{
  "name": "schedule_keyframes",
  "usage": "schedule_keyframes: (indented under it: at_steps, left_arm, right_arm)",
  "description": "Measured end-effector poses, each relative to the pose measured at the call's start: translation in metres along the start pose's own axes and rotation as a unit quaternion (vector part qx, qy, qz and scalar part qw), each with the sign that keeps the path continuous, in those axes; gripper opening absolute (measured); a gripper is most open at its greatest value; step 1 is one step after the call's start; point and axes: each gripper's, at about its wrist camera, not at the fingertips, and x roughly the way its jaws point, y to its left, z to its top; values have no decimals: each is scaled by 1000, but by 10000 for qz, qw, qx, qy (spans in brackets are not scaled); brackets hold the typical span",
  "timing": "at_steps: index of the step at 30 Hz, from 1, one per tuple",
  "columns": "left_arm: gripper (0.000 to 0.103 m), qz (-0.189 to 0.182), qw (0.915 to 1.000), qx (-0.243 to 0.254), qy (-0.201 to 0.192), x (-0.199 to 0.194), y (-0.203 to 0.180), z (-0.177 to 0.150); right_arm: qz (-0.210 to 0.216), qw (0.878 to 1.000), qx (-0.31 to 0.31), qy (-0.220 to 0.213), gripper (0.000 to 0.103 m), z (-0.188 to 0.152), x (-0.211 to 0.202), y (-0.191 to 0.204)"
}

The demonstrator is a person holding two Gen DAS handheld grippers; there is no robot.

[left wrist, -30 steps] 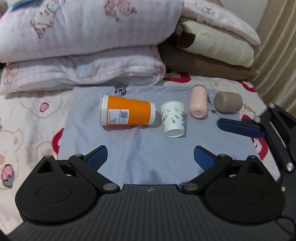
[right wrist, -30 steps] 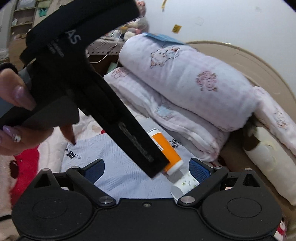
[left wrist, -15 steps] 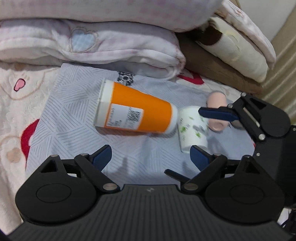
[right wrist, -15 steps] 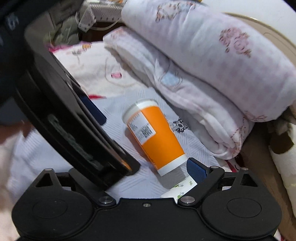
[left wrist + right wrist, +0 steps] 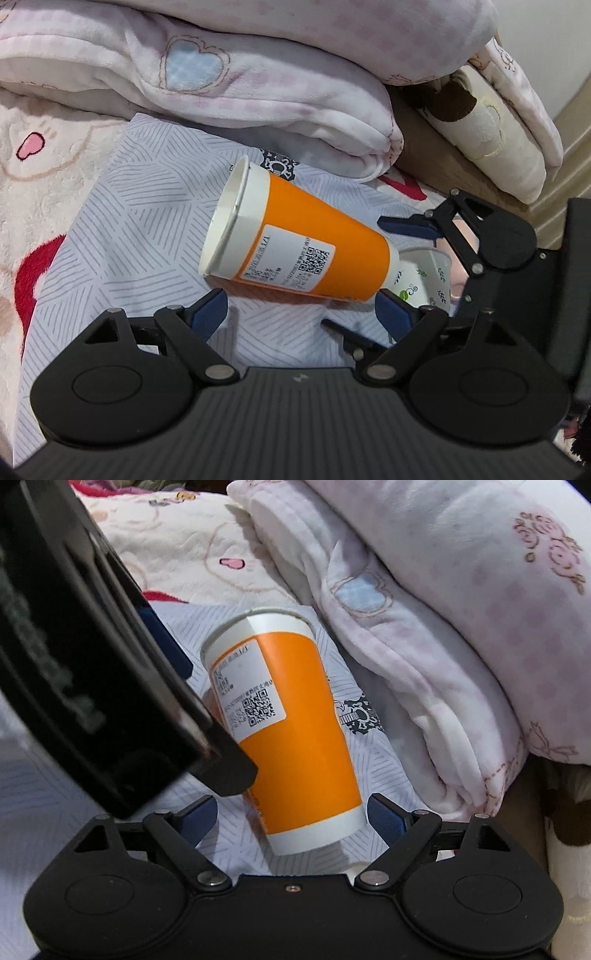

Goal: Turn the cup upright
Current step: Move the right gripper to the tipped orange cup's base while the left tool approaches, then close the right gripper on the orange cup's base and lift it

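Orange tapered paper cup (image 5: pixel 303 254) lies sideways on ribbed grey cloth (image 5: pixel 140 206); left gripper (image 5: pixel 301 312) and right gripper (image 5: pixel 291 812) both gape wide.

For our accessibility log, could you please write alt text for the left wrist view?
An orange paper cup lies on its side on a grey striped cloth, just beyond the open left gripper. The right gripper reaches in near its base, folded blankets behind.
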Motion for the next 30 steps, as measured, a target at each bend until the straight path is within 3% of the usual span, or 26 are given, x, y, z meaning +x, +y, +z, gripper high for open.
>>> schedule_keyframes:
  at_steps: [6, 9, 15, 20, 25, 30]
  left_arm:
    - [86, -99, 9999, -52, 5, 1, 4, -1]
    - [86, -181, 9998, -111, 29, 1, 5, -2]
    - [86, -251, 9995, -187, 76, 2, 7, -3]
    - [86, -377, 9987, -325, 122, -2, 11, -3]
    - [85, -445, 9984, -288, 172, -8, 8, -6]
    - [84, -554, 9976, -306, 264, -16, 4, -10]
  right_arm:
    - [5, 9999, 103, 40, 90, 2, 9, -5]
    - [59, 9998, 167, 27, 73, 3, 5, -4]
    - [352, 9939, 1045, -25, 69, 7, -7, -12]
    - [571, 9783, 1992, 13, 69, 5, -18, -10]
    - [642, 9542, 2918, 162, 69, 0, -22, -7]
    - [668, 9384, 3387, 161, 69, -8, -37, 2]
